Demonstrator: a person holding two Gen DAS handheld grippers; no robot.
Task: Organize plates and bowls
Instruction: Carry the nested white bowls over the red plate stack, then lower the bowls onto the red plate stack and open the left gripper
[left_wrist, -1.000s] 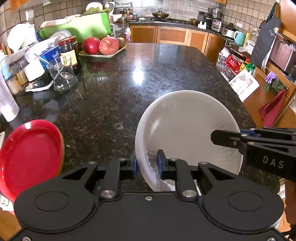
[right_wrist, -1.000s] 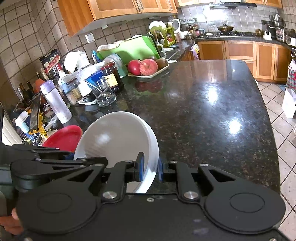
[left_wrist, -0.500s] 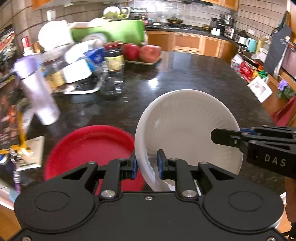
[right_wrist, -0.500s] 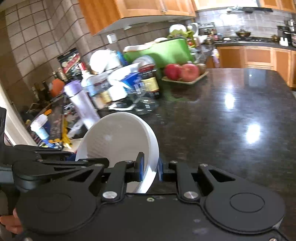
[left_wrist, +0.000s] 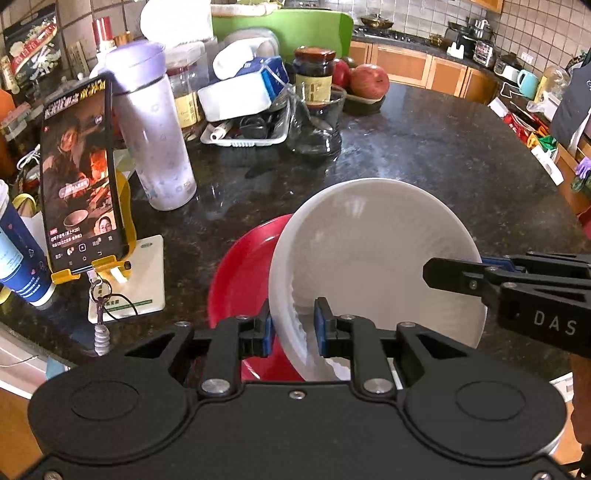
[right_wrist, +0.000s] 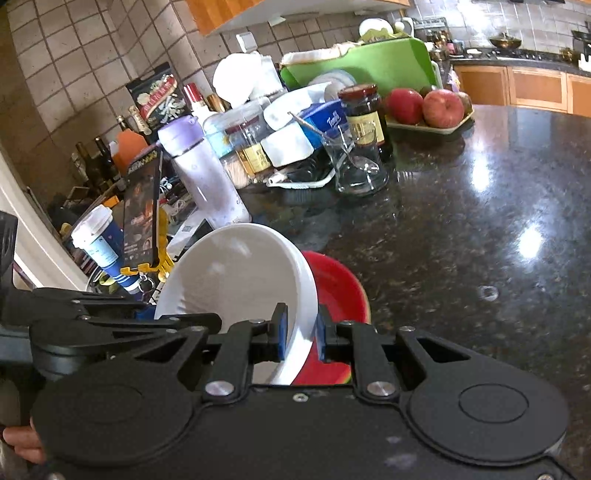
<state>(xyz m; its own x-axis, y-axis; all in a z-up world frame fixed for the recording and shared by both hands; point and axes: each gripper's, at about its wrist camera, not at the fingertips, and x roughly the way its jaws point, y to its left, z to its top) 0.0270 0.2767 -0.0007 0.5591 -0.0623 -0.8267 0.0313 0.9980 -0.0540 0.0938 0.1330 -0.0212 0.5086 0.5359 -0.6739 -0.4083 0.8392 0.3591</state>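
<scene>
Gripping a white bowl (left_wrist: 376, 258) from two sides: left gripper (left_wrist: 291, 326) clamping the near rim between its blue pads, right gripper (right_wrist: 299, 332) pinching the opposite rim the same way (seen in the left view as a black arm reaching in from the right). Holding the bowl tilted, raised over a red plate (left_wrist: 240, 280) lying near the front edge of the dark stone counter (left_wrist: 424, 147). Hiding part of the plate behind the bowl. Crowding the counter's left side: a phone (left_wrist: 79, 177) propped on a yellow stand, a lilac bottle (left_wrist: 151, 129) just beside it, a dark jar (left_wrist: 314, 74), a glass (left_wrist: 317, 122). Sitting farther back, red apples (left_wrist: 369, 79) on a tray.
</scene>
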